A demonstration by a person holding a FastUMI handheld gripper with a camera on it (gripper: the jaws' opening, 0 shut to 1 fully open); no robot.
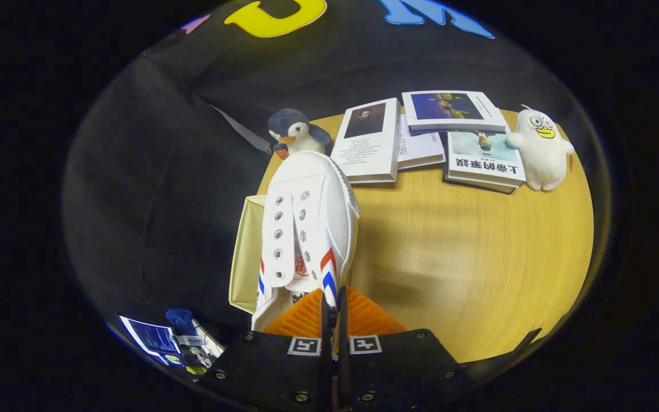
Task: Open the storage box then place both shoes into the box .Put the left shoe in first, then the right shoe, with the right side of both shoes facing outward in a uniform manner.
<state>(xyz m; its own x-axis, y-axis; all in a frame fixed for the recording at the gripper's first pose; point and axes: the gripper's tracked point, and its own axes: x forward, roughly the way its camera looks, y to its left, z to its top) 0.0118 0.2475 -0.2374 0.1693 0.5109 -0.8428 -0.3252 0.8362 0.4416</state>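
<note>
shoe pinched at the heel, held over the table edge

the gripper [332,306] has its two fingers drawn close together, both pressing on the heel collar of a white shoe [306,229]. the shoe runs away from the fingers with its toe pointing toward the far end of the table, its upper facing the camera, eyelets showing with no lace and red and blue stripes on its side near the fingers. just beside the shoe's left, partly behind it, stands a pale cream storage box [246,257], at the edge of the round wooden table [467,252]. beyond the toe sits a plush penguin [295,133]. to its right, several books [421,140] lie overlapping along the far rim, and a white plush duck [541,149] stands touching the rightmost book. low on the left, off the table, some small equipment [175,340] with a screen shows.
</note>
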